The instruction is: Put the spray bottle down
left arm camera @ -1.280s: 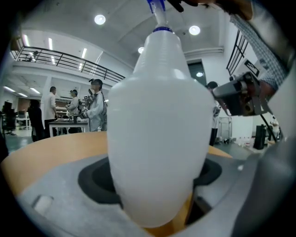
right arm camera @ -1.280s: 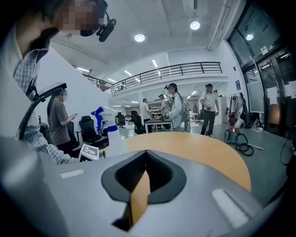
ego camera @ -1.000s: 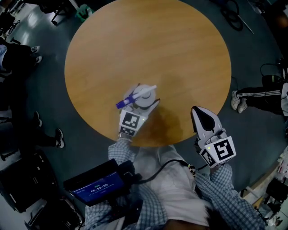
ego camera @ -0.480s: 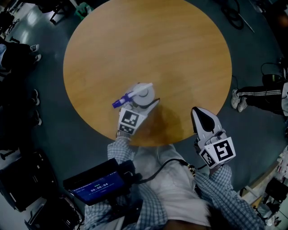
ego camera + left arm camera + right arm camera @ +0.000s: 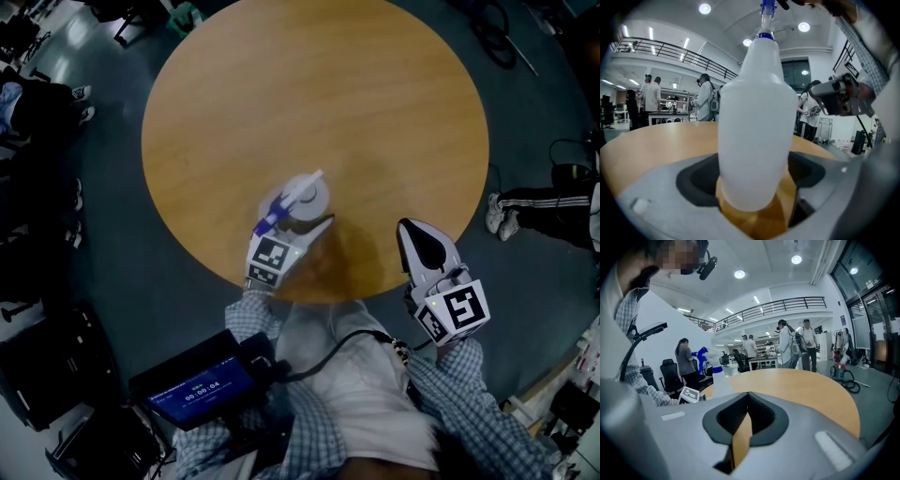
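My left tool point(image 5: 296, 221) is closed on the spray bottle point(image 5: 303, 198), gripping its lower body. The bottle stands roughly upright between the jaws, its base right at the table point(image 5: 375, 103) beneath the tool, though I cannot tell if it touches. If I open before the base sits flat, I judge the tall bottle could rock and topple. A jaw dragging on its side as I back off could pull it toward the table edge just behind the tool. Well off to the right, my right tool point(image 5: 419, 242) hangs past that edge, jaws together, holding nothing.
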{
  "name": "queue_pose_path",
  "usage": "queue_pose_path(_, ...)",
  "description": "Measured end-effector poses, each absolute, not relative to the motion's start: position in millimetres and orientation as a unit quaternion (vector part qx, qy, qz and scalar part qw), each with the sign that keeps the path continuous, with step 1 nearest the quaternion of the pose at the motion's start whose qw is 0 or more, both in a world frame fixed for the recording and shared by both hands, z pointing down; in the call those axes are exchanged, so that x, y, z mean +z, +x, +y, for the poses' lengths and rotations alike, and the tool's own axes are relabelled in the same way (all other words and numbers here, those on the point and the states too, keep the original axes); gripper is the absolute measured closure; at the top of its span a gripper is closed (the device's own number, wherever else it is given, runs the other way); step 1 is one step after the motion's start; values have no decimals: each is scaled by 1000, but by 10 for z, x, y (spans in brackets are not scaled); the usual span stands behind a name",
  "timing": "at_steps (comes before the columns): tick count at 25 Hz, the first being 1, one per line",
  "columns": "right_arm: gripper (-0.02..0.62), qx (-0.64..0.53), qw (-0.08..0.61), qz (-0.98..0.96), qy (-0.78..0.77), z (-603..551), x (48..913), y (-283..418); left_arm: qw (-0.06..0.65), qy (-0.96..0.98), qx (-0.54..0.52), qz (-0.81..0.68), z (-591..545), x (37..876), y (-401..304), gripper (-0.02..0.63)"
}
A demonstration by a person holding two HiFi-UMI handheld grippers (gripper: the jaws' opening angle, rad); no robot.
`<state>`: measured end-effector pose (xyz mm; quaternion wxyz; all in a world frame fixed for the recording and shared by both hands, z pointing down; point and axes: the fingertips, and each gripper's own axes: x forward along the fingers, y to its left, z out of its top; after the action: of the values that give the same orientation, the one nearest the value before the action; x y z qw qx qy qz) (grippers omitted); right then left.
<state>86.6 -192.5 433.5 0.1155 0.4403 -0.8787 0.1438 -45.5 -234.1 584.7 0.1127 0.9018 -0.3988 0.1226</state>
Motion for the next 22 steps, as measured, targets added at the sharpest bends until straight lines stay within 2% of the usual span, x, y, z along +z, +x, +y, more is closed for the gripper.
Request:
queue_pose_path(16,592,130,119,-898,403,-2123,4396,628,136,869,120,-460,-2137,5804,-984,169)
queue_pose_path(18,592,127,117,-901,397,-2156,4416,584,142,864,116,-469,-2083,5667,-1023,211)
queue_pose_path(22,592,121,111,-910,380,-2169,4408,534,137,848,111,-500,-1940,5416,-1113,391)
